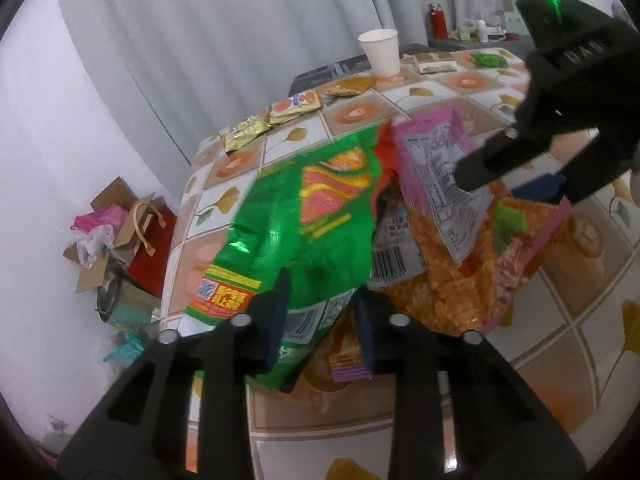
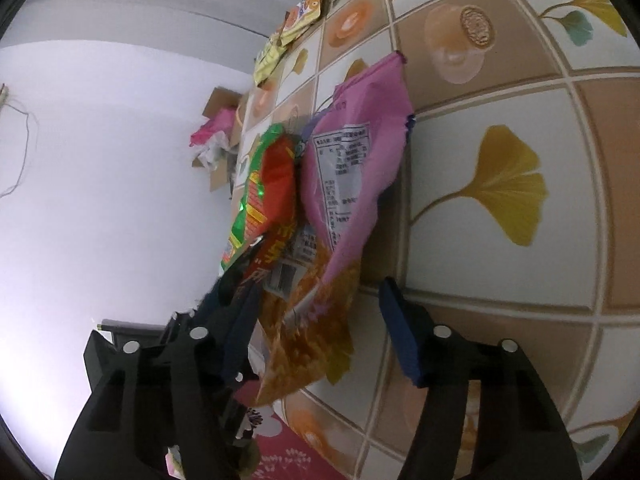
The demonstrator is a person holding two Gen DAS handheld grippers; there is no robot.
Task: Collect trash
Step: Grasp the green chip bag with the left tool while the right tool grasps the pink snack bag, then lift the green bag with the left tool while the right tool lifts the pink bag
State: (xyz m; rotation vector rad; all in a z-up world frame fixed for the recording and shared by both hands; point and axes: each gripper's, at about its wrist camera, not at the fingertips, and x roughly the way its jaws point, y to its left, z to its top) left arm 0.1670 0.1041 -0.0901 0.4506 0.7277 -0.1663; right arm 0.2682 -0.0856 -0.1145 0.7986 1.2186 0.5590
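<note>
Currently left gripper jaws pinched on green snack bag, held above the tiled tablecloth. Right gripper jaws spread wide around pink-orange snack bag, pads not touching it. Paper cup at 12 o'clock, gold wrappers at 10 o'clock, cardboard box at 9 o'clock.

The left wrist view looks along its tool across the desk toward the curtain. The right wrist view faces steeply down, close. Both share the green wrapper just ahead.
</note>
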